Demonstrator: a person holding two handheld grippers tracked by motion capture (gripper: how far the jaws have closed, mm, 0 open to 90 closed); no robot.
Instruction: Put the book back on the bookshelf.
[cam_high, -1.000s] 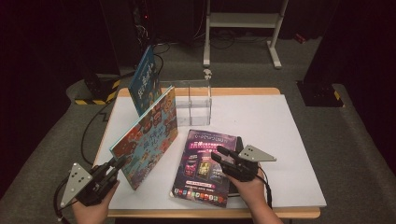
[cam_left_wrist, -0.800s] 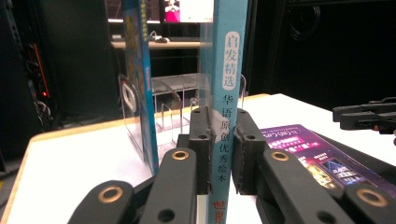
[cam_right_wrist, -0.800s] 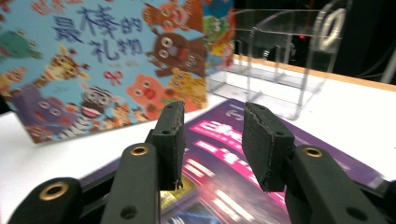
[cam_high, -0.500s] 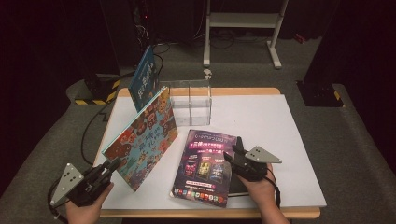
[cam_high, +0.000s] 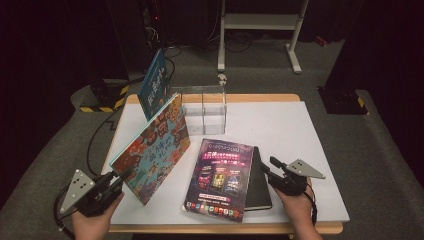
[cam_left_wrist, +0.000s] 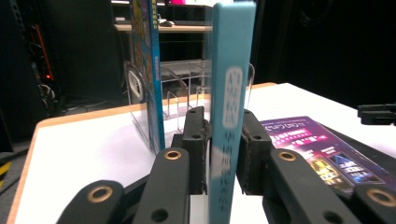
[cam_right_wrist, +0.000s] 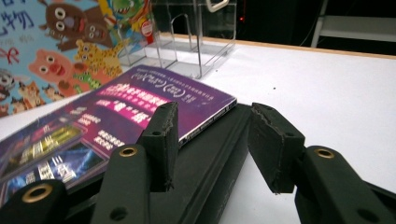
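My left gripper (cam_high: 116, 176) clamps the colourful picture book's (cam_high: 152, 150) light-blue spine, easing slightly; my right gripper (cam_high: 266, 167), half open and empty, straddles the black notebook's (cam_high: 257, 180) edge.

Purple book (cam_high: 220, 177), black notebook (cam_high: 258, 180)

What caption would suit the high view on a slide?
Left tool grips a colourful book upright; right tool open beside a purple book.

Blue book (cam_high: 154, 84) behind clear rack (cam_high: 204, 109)
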